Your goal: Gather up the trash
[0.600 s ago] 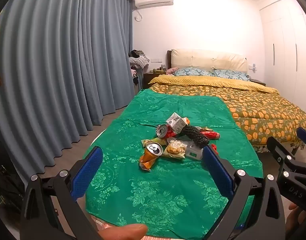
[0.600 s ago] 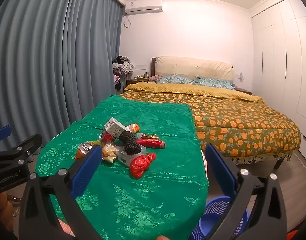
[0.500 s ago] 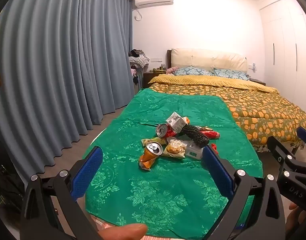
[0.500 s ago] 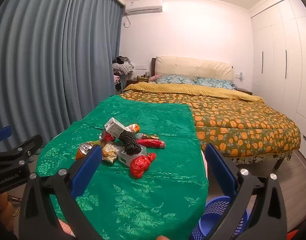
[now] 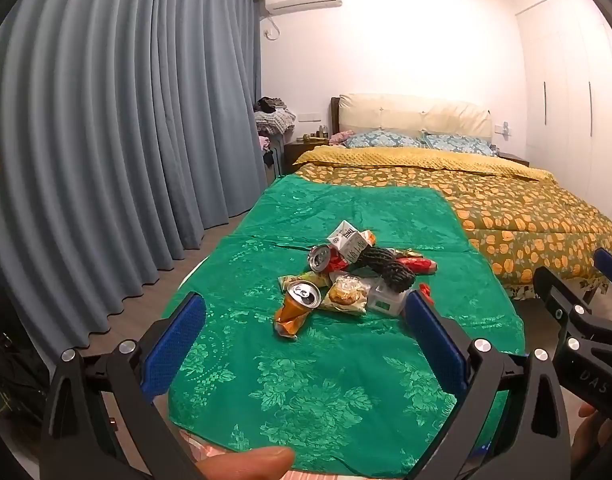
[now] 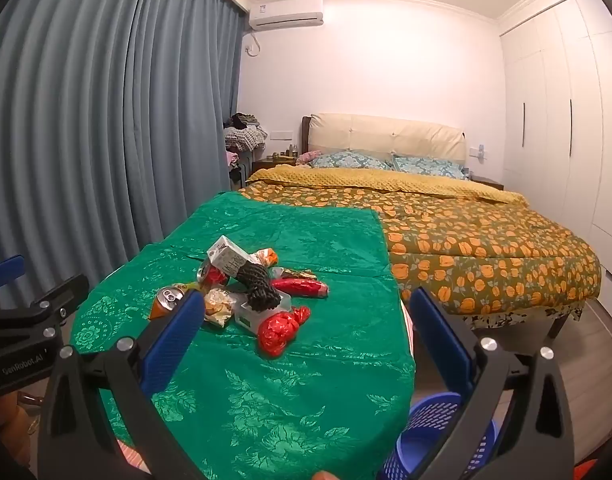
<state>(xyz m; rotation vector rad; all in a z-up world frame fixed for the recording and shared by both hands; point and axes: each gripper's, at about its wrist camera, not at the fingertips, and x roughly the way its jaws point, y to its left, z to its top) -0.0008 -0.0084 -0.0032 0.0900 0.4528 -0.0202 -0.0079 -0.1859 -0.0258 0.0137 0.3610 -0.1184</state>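
A heap of trash lies mid-table on a green cloth (image 5: 330, 380): a crushed orange can (image 5: 297, 308), a red can (image 5: 326, 258), a white carton (image 5: 348, 238), a black mesh roll (image 5: 386, 266), a snack bag (image 5: 346, 294), a small clear box (image 5: 384, 304) and a red wrapper (image 6: 281, 328). My left gripper (image 5: 303, 332) is open, held short of the heap, nothing between its blue pads. My right gripper (image 6: 306, 328) is open too, nearer the table's right side, empty. Each gripper shows at the edge of the other's view.
A blue perforated basket (image 6: 438, 436) stands on the floor below the table's near right corner. A bed (image 6: 466, 232) with an orange patterned cover abuts the table's far right. Blue curtains (image 5: 105, 140) hang along the left. White wardrobes (image 6: 566, 120) line the right wall.
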